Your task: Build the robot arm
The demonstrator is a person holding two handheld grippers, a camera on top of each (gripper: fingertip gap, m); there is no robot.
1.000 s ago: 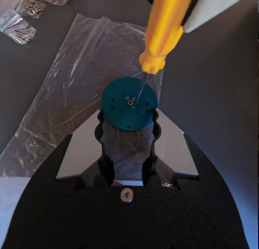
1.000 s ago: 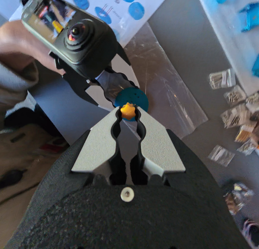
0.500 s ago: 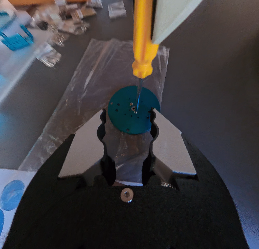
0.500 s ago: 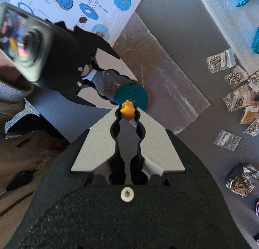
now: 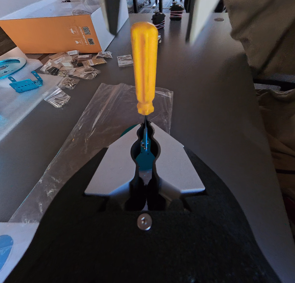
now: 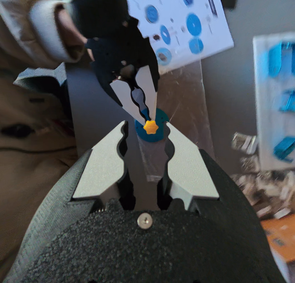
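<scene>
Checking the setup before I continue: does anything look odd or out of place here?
The screwdriver stands upright, tip on the blue disc, pinched only at its thin shaft by the left tongs. The right tongs hang open above its handle, not touching.

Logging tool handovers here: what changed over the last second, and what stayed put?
The right claw opened and let go of the yellow screwdriver, its fingers now apart beside the handle. The left claw, earlier open around the blue disc, closed on the shaft just under the handle. Unchanged: the tip stays at the disc's centre, and the disc stays on the plastic bag.
</scene>
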